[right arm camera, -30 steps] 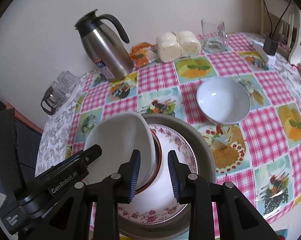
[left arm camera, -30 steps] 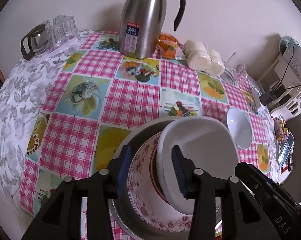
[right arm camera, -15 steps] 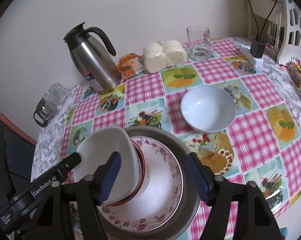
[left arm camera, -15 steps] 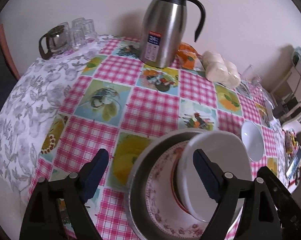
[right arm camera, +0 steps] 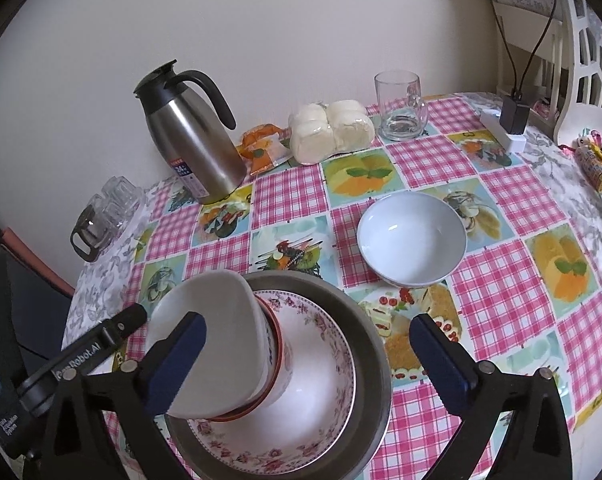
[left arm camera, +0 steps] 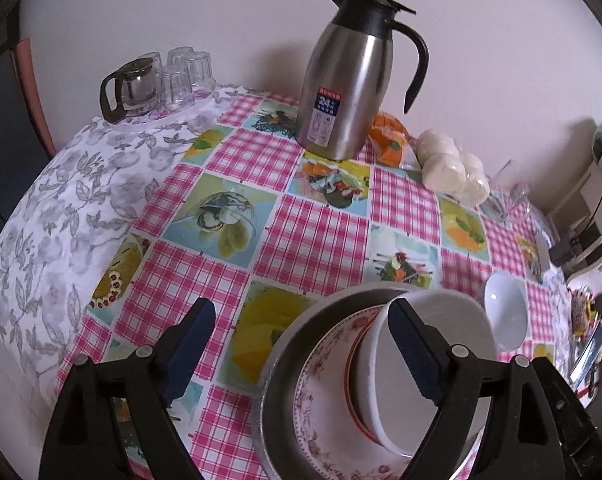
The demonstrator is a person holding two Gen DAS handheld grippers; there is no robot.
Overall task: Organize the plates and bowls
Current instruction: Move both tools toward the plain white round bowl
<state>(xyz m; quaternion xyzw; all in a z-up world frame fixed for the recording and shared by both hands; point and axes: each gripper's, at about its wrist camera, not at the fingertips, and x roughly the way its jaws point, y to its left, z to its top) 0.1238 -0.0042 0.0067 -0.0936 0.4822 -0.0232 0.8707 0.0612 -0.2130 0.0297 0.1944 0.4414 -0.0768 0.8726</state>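
Note:
A grey metal plate (right arm camera: 371,332) holds a floral-rimmed plate (right arm camera: 321,420). On it a white bowl (right arm camera: 217,344) leans tilted inside a red-rimmed bowl (right arm camera: 279,364). The stack also shows in the left wrist view, with the metal plate (left arm camera: 285,364) and the white bowl (left arm camera: 385,384). A second white bowl (right arm camera: 411,244) stands alone on the cloth to the right, also in the left wrist view (left arm camera: 505,312). My left gripper (left arm camera: 301,348) is open, its right finger over the tilted bowl. My right gripper (right arm camera: 313,356) is open above the stack.
A steel thermos jug (left arm camera: 349,76) stands at the back. A glass pot and tumblers (left arm camera: 157,80) are at back left. Wrapped white buns (right arm camera: 331,130), an orange packet (right arm camera: 261,148) and a glass mug (right arm camera: 401,106) line the back. A charger and cable (right arm camera: 511,114) sit far right.
Both grippers opened wide and drew back from the stack. The white bowl was let go and now rests tilted in the red-rimmed bowl.

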